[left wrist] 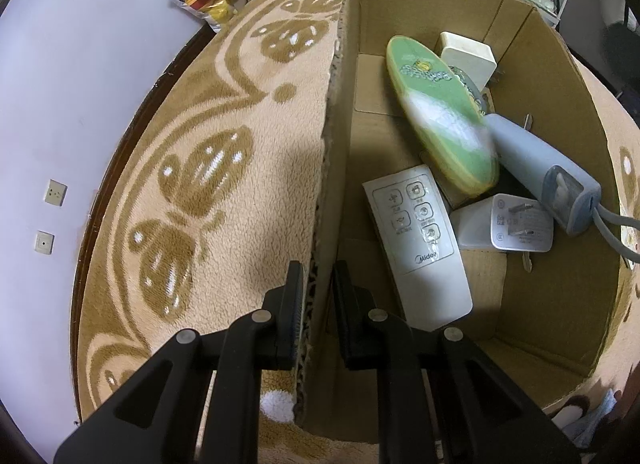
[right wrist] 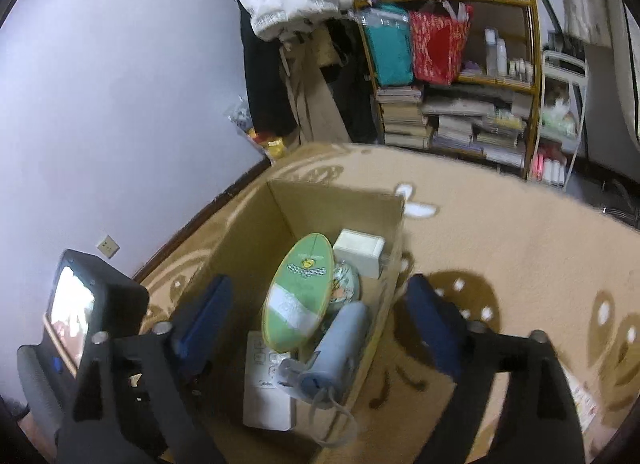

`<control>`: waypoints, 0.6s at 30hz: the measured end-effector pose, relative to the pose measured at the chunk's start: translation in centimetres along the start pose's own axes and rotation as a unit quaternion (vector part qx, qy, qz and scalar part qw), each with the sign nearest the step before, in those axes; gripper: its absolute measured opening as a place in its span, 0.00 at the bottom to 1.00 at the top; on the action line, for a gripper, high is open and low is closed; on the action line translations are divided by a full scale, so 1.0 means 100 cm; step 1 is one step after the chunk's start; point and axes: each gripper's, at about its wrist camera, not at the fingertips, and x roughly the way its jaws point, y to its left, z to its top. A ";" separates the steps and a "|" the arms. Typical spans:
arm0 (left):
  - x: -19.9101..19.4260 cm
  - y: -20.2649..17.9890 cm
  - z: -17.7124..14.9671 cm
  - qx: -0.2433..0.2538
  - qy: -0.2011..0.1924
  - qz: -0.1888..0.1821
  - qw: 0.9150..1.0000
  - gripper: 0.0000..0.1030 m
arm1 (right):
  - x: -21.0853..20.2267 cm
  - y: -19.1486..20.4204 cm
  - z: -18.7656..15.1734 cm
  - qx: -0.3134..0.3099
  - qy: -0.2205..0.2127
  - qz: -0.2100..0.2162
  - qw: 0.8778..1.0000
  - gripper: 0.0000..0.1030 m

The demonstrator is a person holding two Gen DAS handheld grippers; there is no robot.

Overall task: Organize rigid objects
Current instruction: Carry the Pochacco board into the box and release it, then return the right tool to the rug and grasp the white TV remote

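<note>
The open brown cardboard box (left wrist: 540, 111) sits on the beige fleece blanket with tan leaf patterns (left wrist: 208, 167), and everything I mean to sort already lies inside it. My left gripper (left wrist: 316, 296) straddles the box's near side wall: one finger outside over the blanket, the other inside, jaws drawn close on either side of the cardboard. I judge it to be pinching the wall to steady the box, though a thin gap may remain on the inner side.

My right gripper (right wrist: 316, 312) hangs above the box with its jaws wide apart and nothing between them. Directly ahead of it, and the nearer arm's business, is the green oval board with a white band and yellow rim (right wrist: 298, 292). Its long axis runs away from me toward the box's far wall, tilted, its near end propped on the other items. It leans over the pale blue handheld appliance with a grey cord (right wrist: 336, 348) and the white Midea remote control (left wrist: 416, 240). A white plug adapter (left wrist: 516, 223) lies beside the remote, and a white rectangular block (right wrist: 360, 252) stands at the far corner.

If the board is next, I judge that my right jaws should close across its narrow width, not along its length.
</note>
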 end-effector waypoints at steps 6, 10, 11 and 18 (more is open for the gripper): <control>-0.001 -0.004 -0.001 0.004 -0.001 0.008 1.000 0.15 | -0.018 -0.021 0.005 0.005 -0.014 -0.027 1.000 1.00; 0.000 -0.005 0.000 0.003 0.001 0.006 1.000 0.15 | -0.013 -0.044 0.007 0.016 0.021 -0.049 0.998 1.00; 0.000 -0.005 0.000 0.004 0.000 0.007 1.000 0.15 | -0.010 -0.051 0.006 0.020 0.032 -0.059 0.998 1.00; -0.001 -0.007 0.000 0.009 -0.001 0.014 1.000 0.15 | -0.014 -0.085 -0.001 0.036 0.041 -0.099 0.994 1.00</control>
